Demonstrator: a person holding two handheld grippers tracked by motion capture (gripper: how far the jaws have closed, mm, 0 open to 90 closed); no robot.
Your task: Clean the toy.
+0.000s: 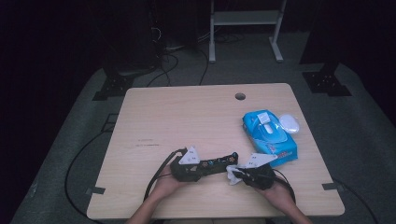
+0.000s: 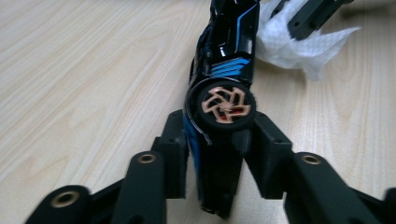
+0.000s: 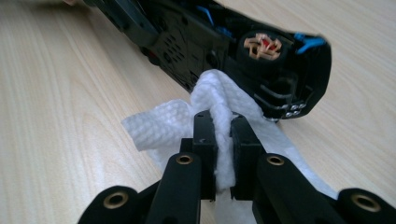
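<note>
A black toy car with blue stripes and copper-coloured wheels (image 2: 229, 42) is held on its side just above the wooden table (image 1: 187, 116). My left gripper (image 2: 215, 140) is shut on the car's body, near one wheel (image 2: 225, 105). My right gripper (image 3: 223, 140) is shut on a crumpled white wipe (image 3: 163, 126), and the wipe presses against the car's underside (image 3: 196, 42). In the high view the left gripper (image 1: 198, 167) and the right gripper (image 1: 239, 173) meet near the table's front edge, with the car (image 1: 217, 164) between them and the wipe (image 1: 232, 176) at its right end.
A blue pack of wipes (image 1: 270, 137) lies on the right side of the table, with a small white oval object (image 1: 289, 123) beside it. A cable hole (image 1: 240, 96) sits near the far edge. Cables run across the floor behind and to the left.
</note>
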